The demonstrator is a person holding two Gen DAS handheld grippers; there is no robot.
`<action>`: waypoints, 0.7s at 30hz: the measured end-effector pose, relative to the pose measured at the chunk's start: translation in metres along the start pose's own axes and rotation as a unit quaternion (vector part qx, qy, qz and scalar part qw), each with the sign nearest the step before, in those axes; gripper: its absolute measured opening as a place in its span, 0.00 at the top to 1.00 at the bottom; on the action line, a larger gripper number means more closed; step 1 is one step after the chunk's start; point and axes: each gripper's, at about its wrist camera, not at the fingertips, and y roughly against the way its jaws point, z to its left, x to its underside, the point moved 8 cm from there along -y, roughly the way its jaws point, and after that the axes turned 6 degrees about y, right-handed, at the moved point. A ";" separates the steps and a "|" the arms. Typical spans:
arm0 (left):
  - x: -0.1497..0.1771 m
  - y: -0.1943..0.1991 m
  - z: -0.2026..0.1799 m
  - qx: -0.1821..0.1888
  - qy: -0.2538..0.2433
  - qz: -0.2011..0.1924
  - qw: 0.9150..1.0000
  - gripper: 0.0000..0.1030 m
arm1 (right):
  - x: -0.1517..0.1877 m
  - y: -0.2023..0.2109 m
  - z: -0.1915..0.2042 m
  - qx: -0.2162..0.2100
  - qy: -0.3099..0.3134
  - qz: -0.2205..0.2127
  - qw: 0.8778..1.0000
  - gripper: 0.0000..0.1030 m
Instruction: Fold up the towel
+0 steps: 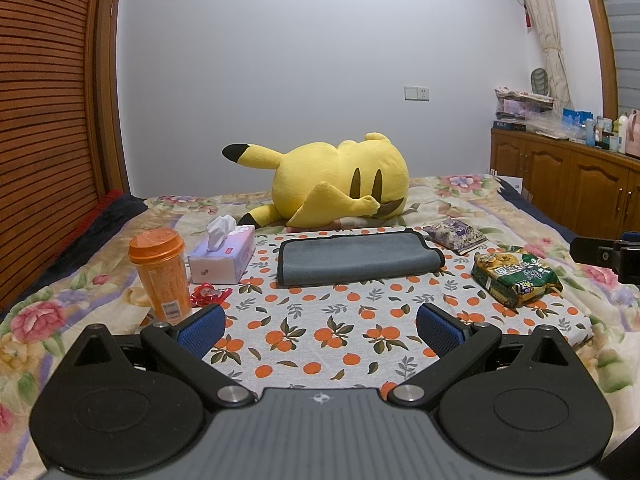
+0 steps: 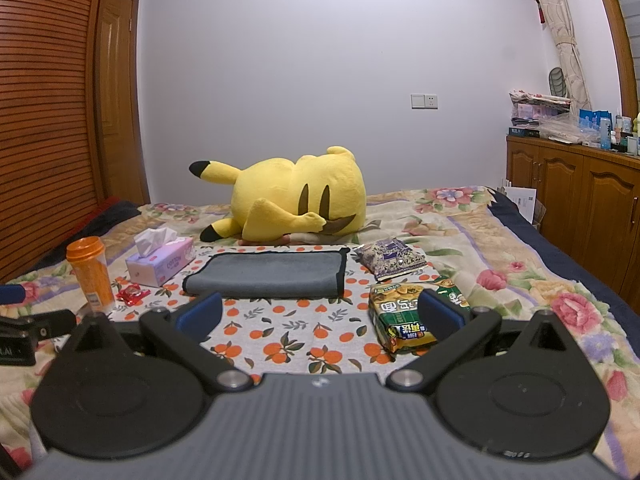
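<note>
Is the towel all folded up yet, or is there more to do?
The gray towel already looks folded: it lies as a doubled strip on the orange-print cloth, its fold at the right end. Nothing is in hand. The left claw and right claw are both open, back from the towel. What's left, maybe, is one more fold to make it smaller.

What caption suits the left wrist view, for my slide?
Open left gripper facing a folded grey towel on an orange-print cloth.
</note>
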 end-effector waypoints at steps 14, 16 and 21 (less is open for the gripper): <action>0.000 0.000 0.000 0.000 -0.001 0.000 1.000 0.00 | 0.000 0.000 0.000 0.000 0.000 0.000 1.000 0.00; 0.000 0.000 -0.001 0.000 -0.001 0.000 1.000 0.00 | 0.000 0.000 0.000 0.000 0.000 0.000 1.000 0.00; 0.000 0.000 0.000 -0.001 -0.001 0.001 1.000 0.00 | 0.000 0.000 0.000 0.000 0.000 0.000 1.000 0.00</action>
